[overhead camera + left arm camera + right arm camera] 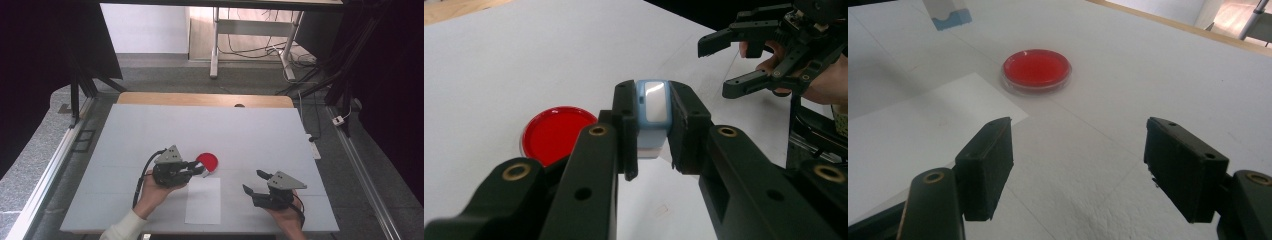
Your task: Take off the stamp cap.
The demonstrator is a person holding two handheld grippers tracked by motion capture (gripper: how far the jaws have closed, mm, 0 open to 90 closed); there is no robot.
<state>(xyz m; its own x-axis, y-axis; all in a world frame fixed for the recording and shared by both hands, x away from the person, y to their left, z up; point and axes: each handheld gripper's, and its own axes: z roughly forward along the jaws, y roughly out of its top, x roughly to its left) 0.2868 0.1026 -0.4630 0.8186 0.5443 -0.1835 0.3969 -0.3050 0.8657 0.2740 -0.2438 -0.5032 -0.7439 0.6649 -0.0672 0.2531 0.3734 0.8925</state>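
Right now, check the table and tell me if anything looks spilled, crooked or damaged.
Nothing stands out. The red dish sits flat on the white table with no liquid around it, the paper sheet lies flat and square, and the left gripper holds the small blue piece upright between its jaws.

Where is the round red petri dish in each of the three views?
High view: the round red petri dish lies at table centre, beyond the white paper sheet.
Left gripper view: lower left.
Right gripper view: upper centre.
Shared landmark: the paper sheet's corner beside the dish.
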